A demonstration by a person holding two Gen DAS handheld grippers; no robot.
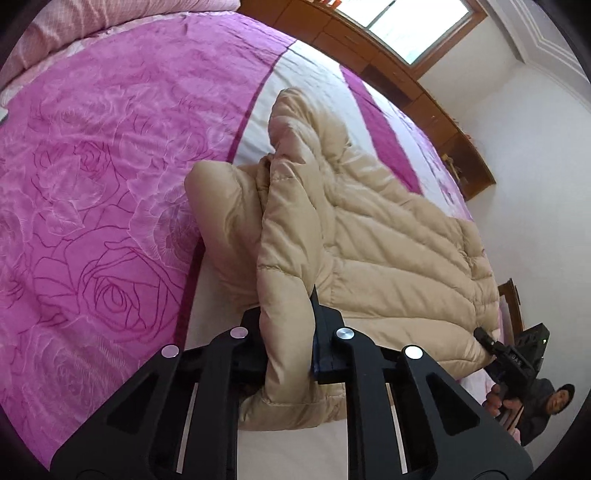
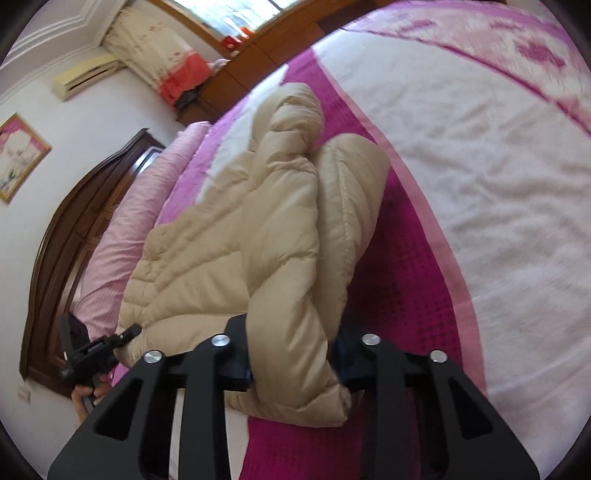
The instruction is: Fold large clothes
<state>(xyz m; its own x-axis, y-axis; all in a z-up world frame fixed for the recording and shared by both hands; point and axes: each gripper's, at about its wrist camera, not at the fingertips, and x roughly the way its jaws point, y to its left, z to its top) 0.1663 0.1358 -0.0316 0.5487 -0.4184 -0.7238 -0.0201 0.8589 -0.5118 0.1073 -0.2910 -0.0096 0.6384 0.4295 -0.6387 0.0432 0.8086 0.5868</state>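
Observation:
A beige puffer jacket (image 1: pixel 369 229) lies partly folded on a pink and white bed, its sleeves tucked in. In the left wrist view my left gripper (image 1: pixel 288 332) is shut on the near corner of the jacket's hem, and fabric bulges between the pads. At the far right, my right gripper (image 1: pixel 484 338) pinches the other hem corner. The right wrist view shows the jacket (image 2: pixel 229 240) from the other side, with my right gripper (image 2: pixel 291 350) shut on a thick fold of its edge. My left gripper (image 2: pixel 129 332) bites the opposite corner at the left.
A pink rose-print bedspread (image 1: pixel 92 184) covers the bed, with a pink pillow (image 1: pixel 74 26) at its head. A dark wooden headboard (image 2: pixel 74 229) and wooden cabinets (image 1: pixel 424 96) border the bed. A person (image 1: pixel 546 410) is at the bed's edge.

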